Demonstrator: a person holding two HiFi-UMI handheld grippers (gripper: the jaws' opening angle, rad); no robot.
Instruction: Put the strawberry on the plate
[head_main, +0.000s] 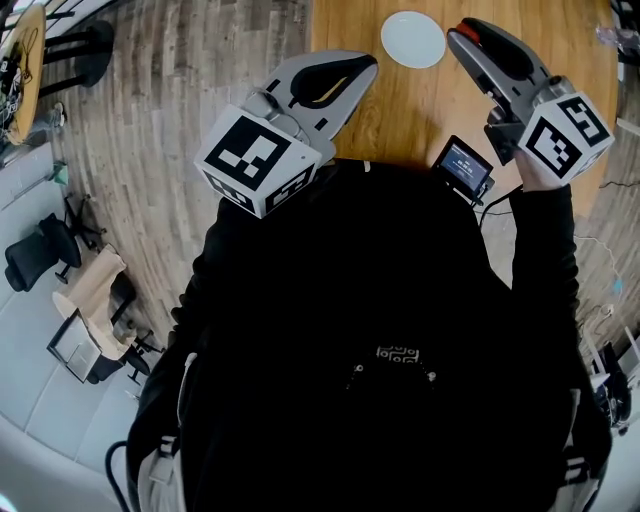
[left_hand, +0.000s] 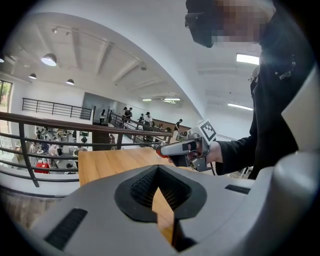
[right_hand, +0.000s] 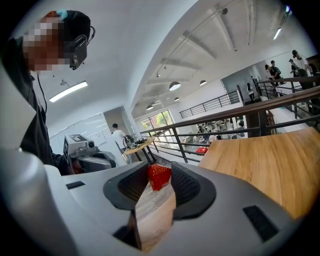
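The red strawberry (right_hand: 159, 177) is pinched between the tips of my right gripper (right_hand: 159, 171), which is shut on it. In the head view that right gripper (head_main: 466, 36) is held up at the right, just beside the small white plate (head_main: 413, 39) on the wooden table (head_main: 400, 110). The plate holds nothing. My left gripper (head_main: 366, 66) hovers over the table's near left part, its tips together with nothing between them. In the left gripper view, the left gripper (left_hand: 158, 169) looks across at the right gripper (left_hand: 161, 149) and the strawberry (left_hand: 159, 152).
A small device with a lit screen (head_main: 462, 165) lies at the table's near edge, with a cable beside it. To the left of the table the wooden floor (head_main: 170, 110) runs on. A railing (right_hand: 225, 117) stands beyond the table's far side.
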